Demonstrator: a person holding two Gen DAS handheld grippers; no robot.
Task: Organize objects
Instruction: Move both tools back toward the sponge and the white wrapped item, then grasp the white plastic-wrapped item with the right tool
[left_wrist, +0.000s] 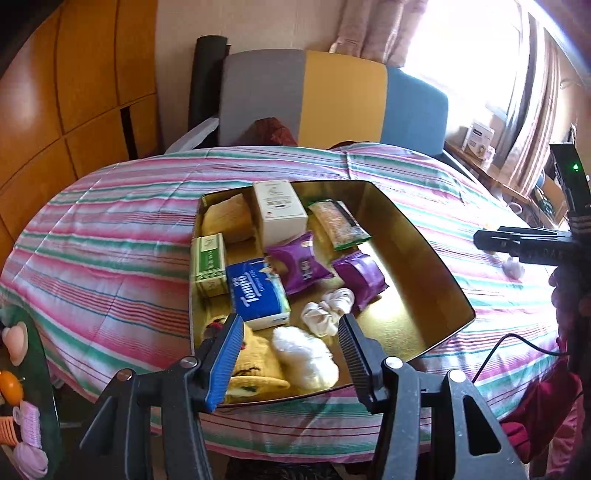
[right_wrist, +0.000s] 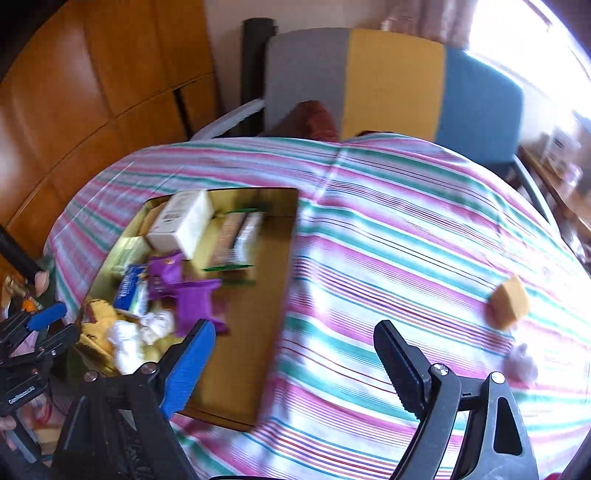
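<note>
The left gripper (left_wrist: 291, 354) hangs with its jaws spread wide and nothing between them, above the near end of the gold tray (left_wrist: 436, 258) on the striped tablecloth (left_wrist: 110, 236). Just ahead of its fingers lie a white fluffy wad (left_wrist: 306, 354) and a yellow knitted piece (left_wrist: 255, 358); farther in sit a blue tissue pack (left_wrist: 256, 291), two purple packets (left_wrist: 299, 266) and a white box (left_wrist: 280, 210). The right gripper (right_wrist: 295, 365), also spread and empty, hovers over the cloth beside the tray's right edge. A yellow sponge (right_wrist: 509, 302) and a small white ball (right_wrist: 522, 362) lie on the cloth off to its right, well outside the tray
</note>
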